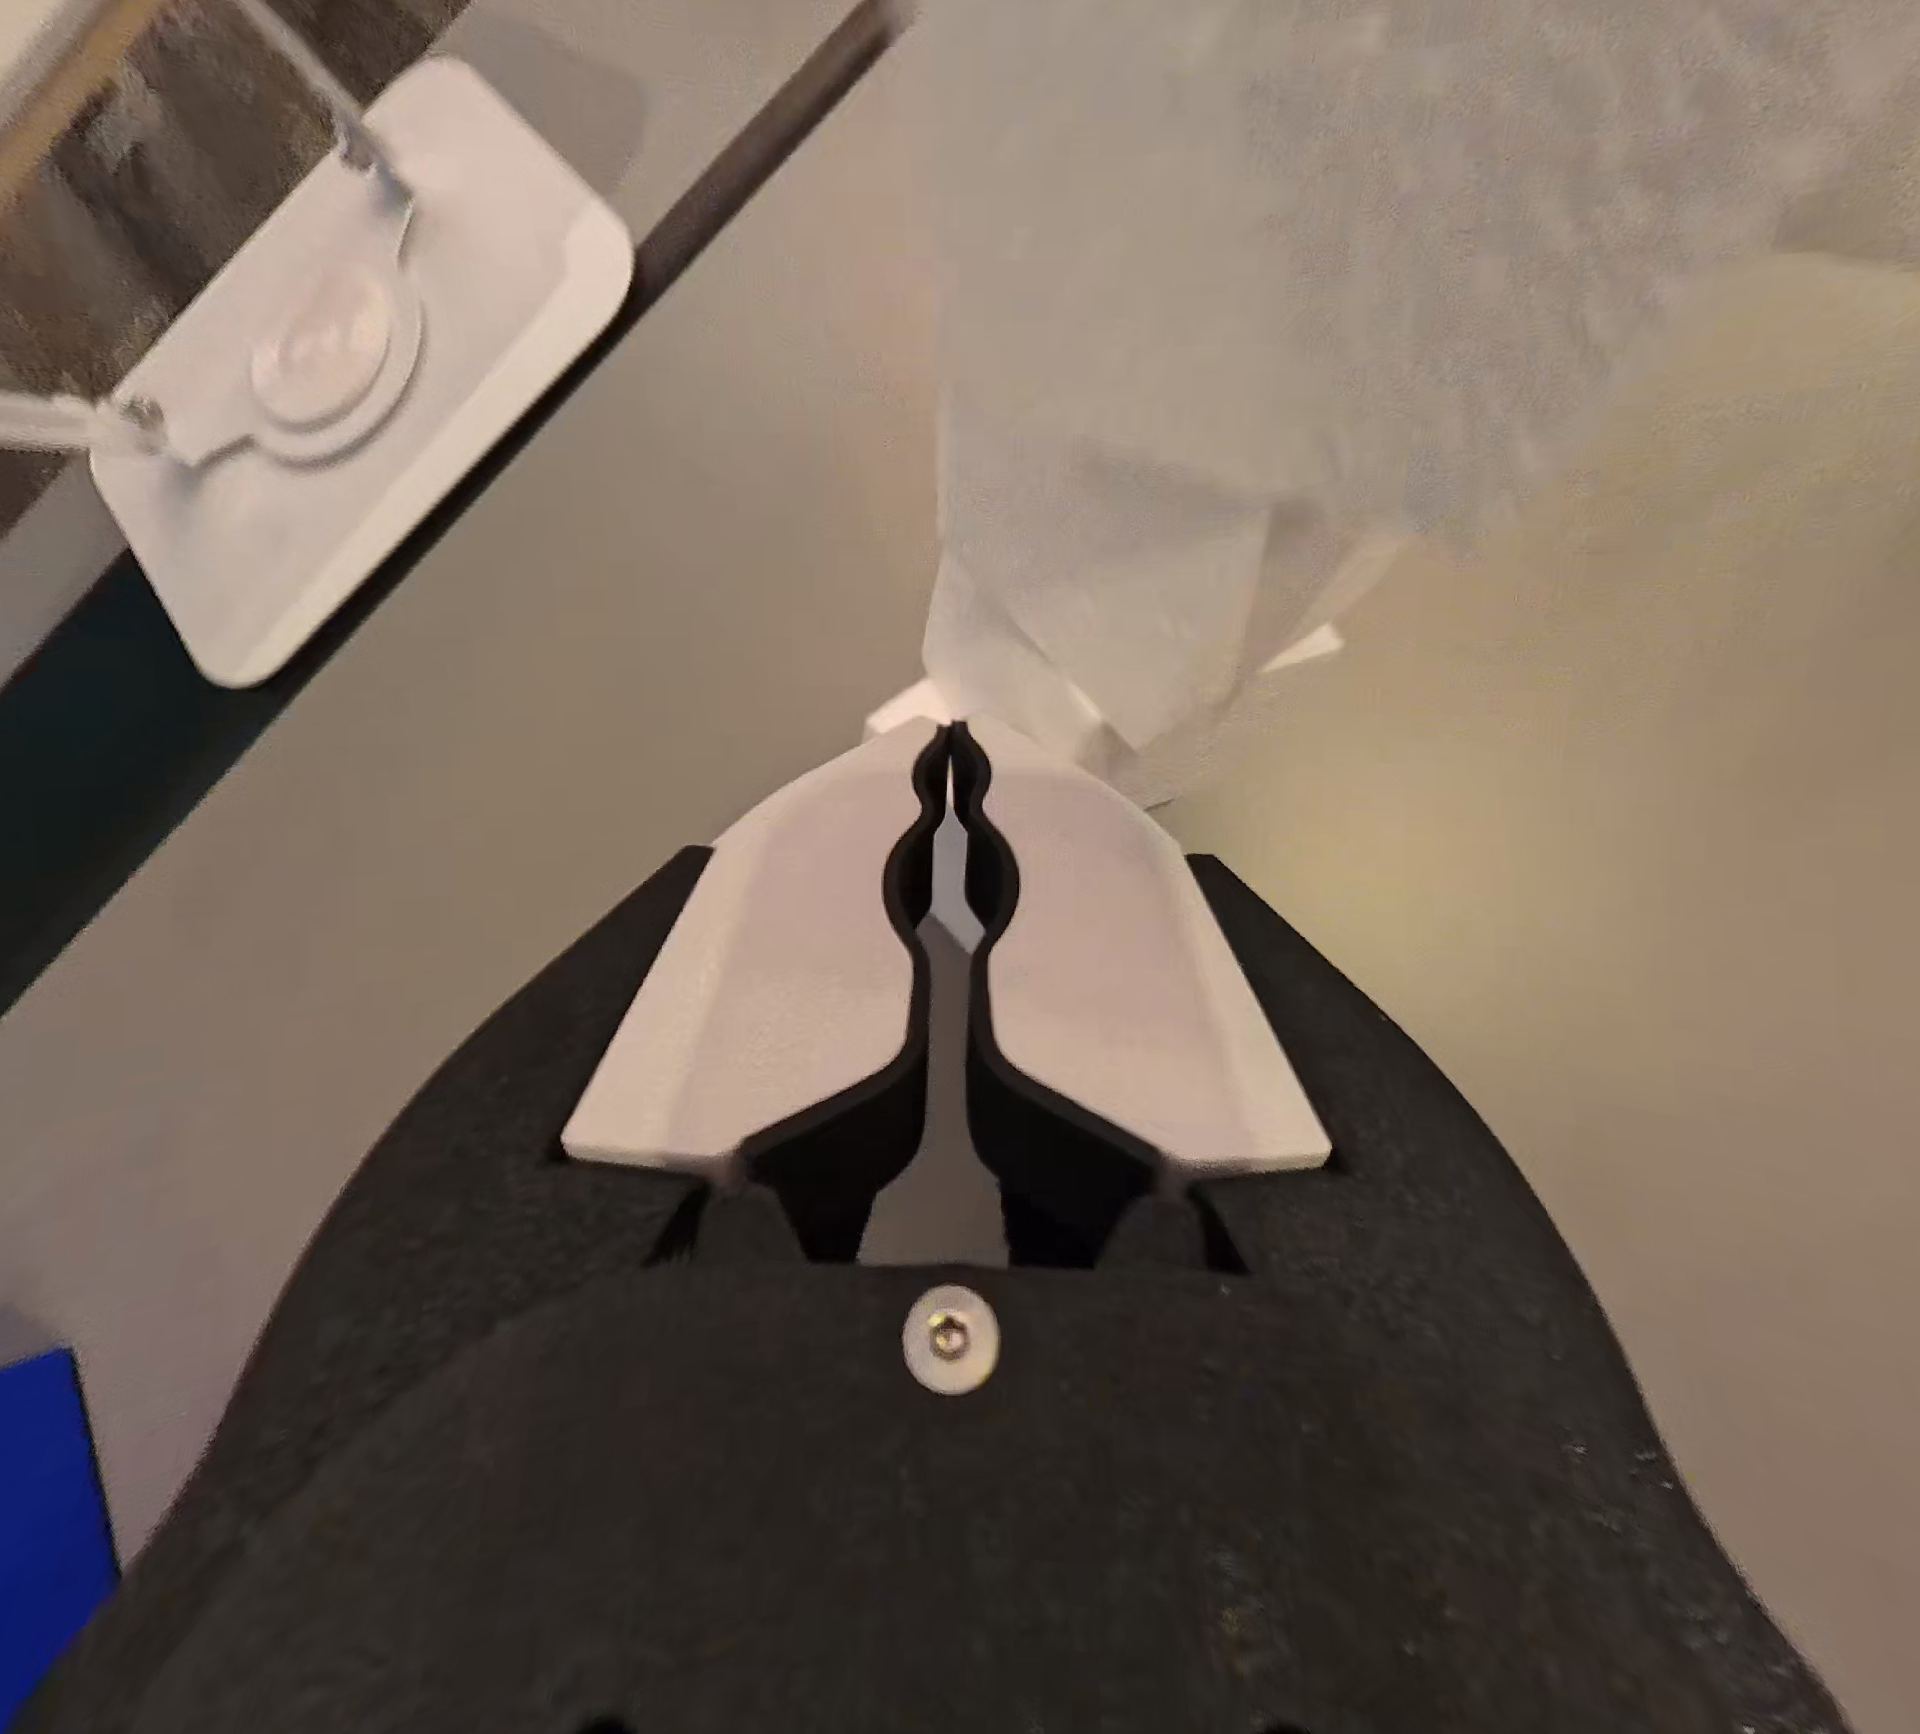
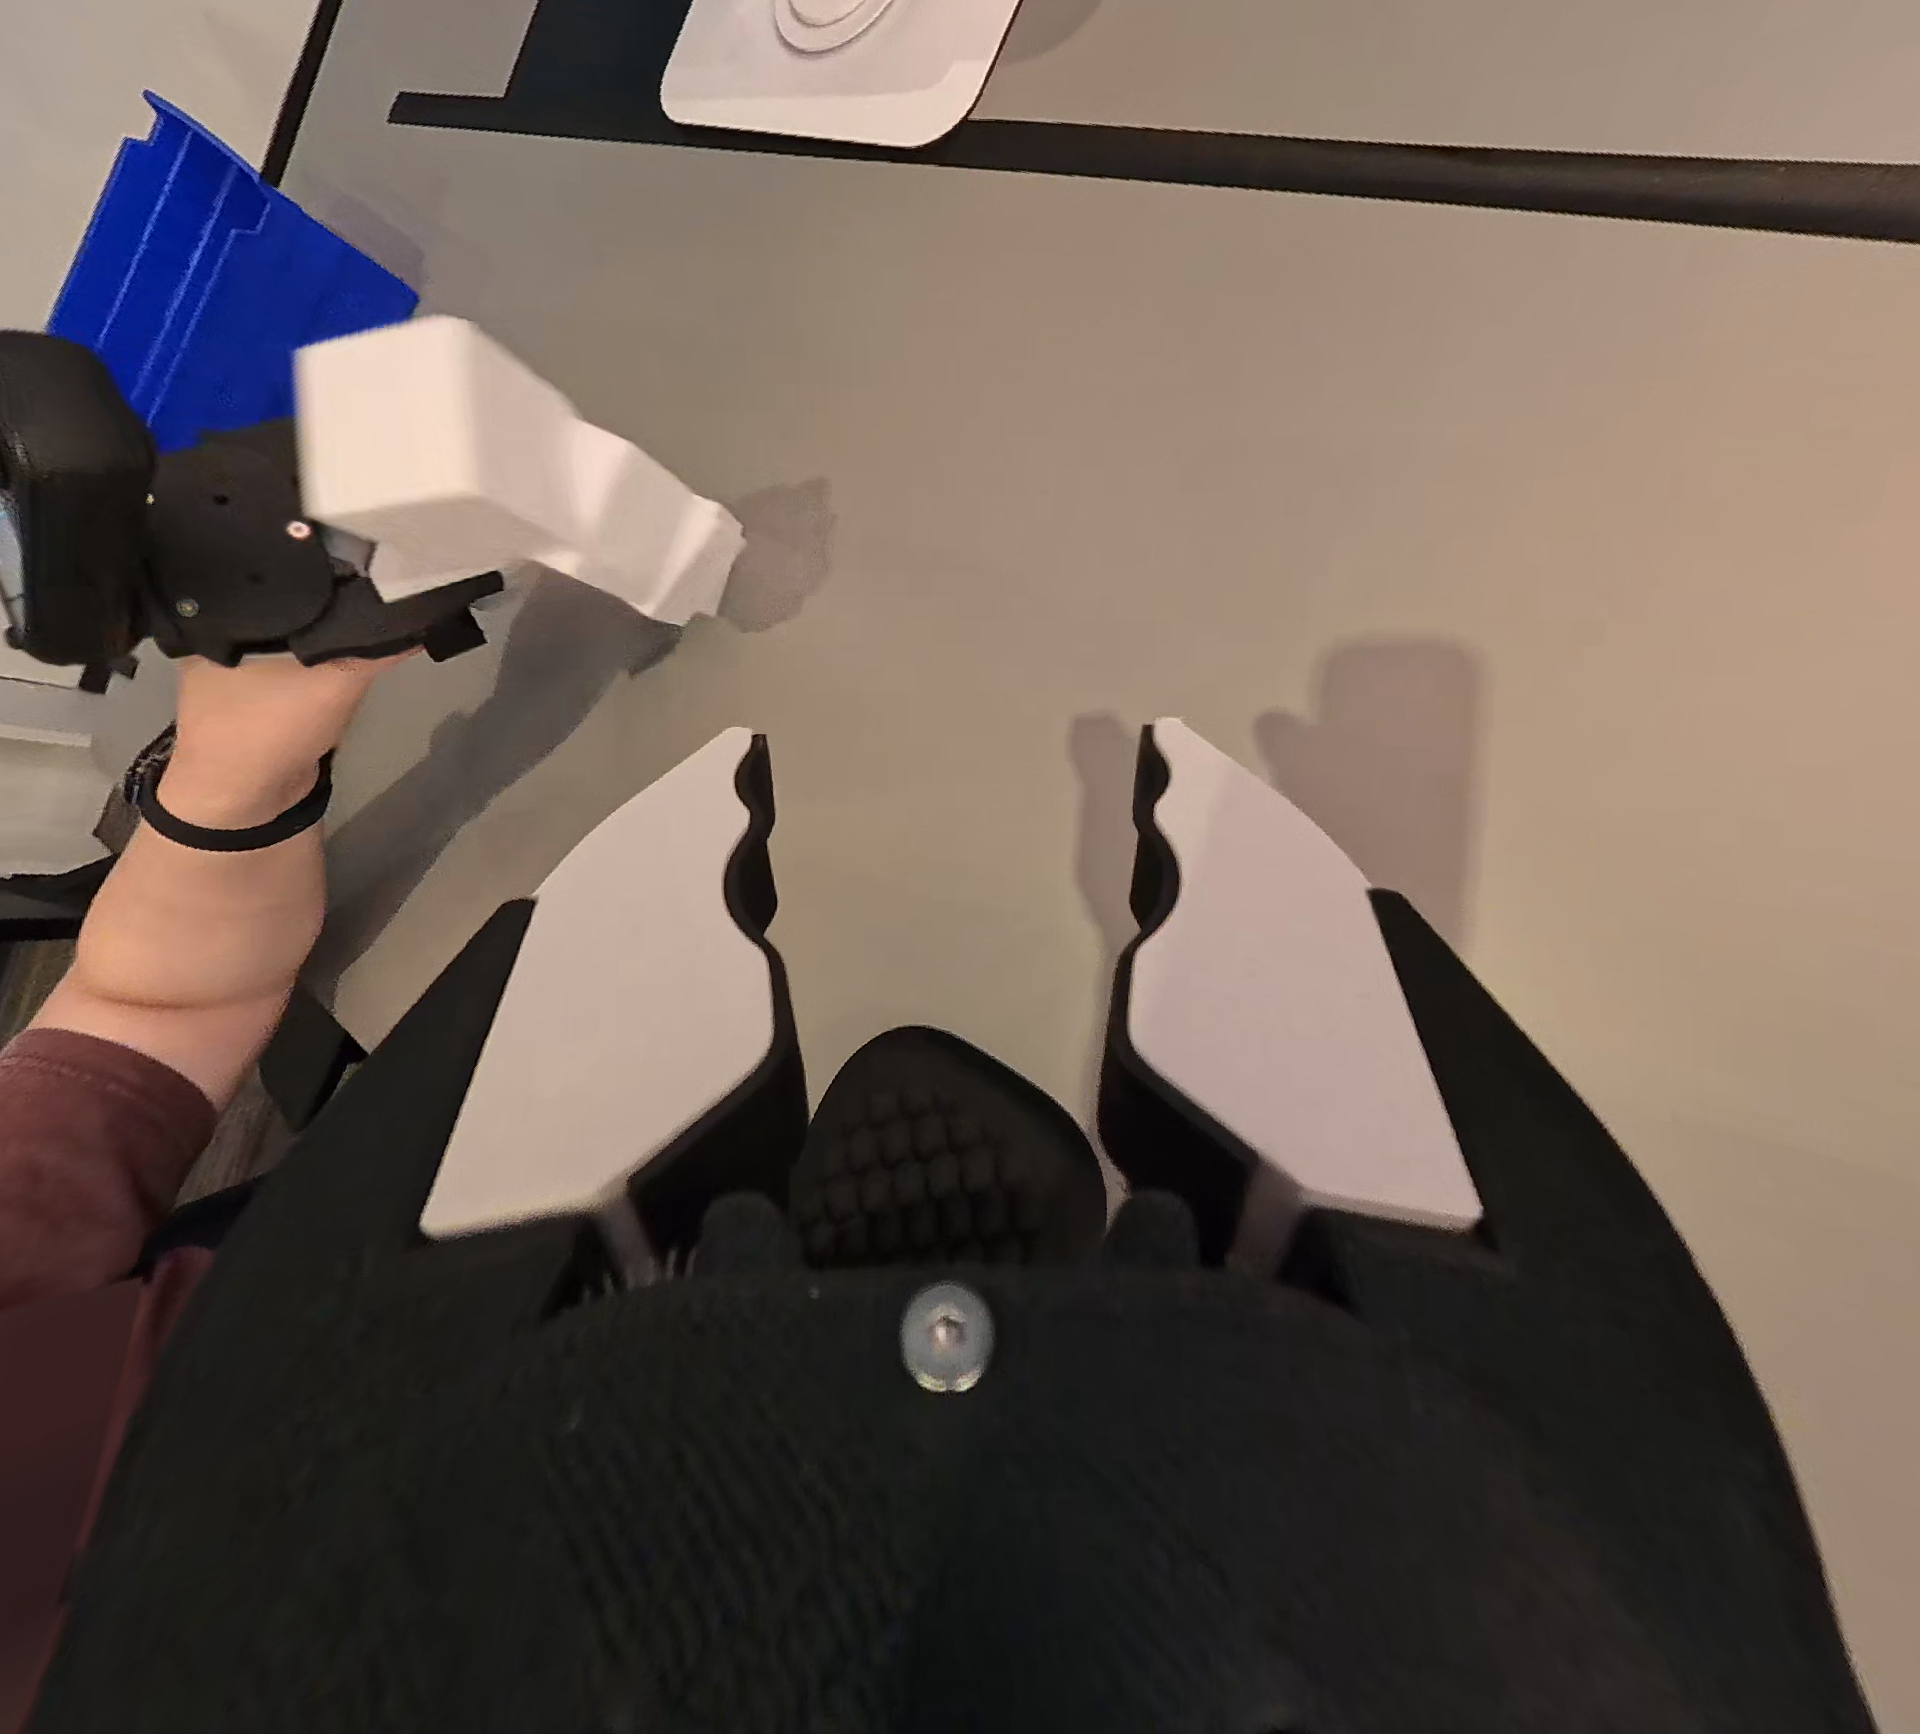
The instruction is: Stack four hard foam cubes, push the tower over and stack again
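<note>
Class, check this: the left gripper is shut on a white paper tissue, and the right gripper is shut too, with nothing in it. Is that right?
Not quite. The right gripper is open, fingers wide apart, empty, as the right wrist view shows. The left gripper is indeed shut on the white tissue.

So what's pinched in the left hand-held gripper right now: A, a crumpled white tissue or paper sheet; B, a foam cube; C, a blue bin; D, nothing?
A: the left hand-held gripper has its fingertips closed on a thin crumpled white sheet that fans out ahead of it; no cube shows.
</note>
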The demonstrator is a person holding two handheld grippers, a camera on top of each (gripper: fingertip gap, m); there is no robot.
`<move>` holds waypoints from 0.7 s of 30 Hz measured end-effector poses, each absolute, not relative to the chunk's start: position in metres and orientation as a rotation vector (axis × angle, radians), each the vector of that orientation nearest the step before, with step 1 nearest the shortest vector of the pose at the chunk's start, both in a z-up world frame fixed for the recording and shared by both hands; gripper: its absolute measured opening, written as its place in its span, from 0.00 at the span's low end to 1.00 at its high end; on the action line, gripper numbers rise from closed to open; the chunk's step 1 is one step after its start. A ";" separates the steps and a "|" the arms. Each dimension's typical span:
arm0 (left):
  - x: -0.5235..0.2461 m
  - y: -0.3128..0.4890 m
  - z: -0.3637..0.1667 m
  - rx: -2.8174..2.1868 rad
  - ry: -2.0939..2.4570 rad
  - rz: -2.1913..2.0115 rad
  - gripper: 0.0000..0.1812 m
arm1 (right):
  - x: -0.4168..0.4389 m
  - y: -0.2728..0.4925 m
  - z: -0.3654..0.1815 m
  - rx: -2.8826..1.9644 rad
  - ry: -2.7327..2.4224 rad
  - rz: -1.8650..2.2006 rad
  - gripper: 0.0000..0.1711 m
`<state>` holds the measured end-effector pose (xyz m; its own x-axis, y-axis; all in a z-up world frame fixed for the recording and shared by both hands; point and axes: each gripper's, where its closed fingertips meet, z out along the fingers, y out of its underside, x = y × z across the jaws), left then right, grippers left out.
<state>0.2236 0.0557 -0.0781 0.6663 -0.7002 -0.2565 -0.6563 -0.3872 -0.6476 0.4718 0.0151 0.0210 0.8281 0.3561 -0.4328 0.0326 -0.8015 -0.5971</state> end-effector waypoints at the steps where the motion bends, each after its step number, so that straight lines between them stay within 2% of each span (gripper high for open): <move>1: 0.232 0.054 -0.074 -2.113 1.051 -0.087 0.00 | 0.473 0.015 0.021 -2.412 -0.283 0.737 0.39; 4: 0.245 0.051 -0.062 -2.073 1.020 -0.162 0.00 | 0.482 0.013 0.020 -2.398 -0.260 0.759 0.39; 6: 0.246 0.050 -0.054 -2.040 0.986 -0.225 0.04 | 0.491 0.011 0.018 -2.385 -0.236 0.780 0.39; 14: 0.237 0.042 -0.055 -1.832 1.064 -0.419 0.46 | 0.530 0.009 0.002 -2.382 -0.108 0.781 0.39; 21: 0.243 0.050 -0.091 -1.771 1.372 -0.248 0.51 | 0.563 0.006 -0.034 -2.579 -0.071 0.463 0.36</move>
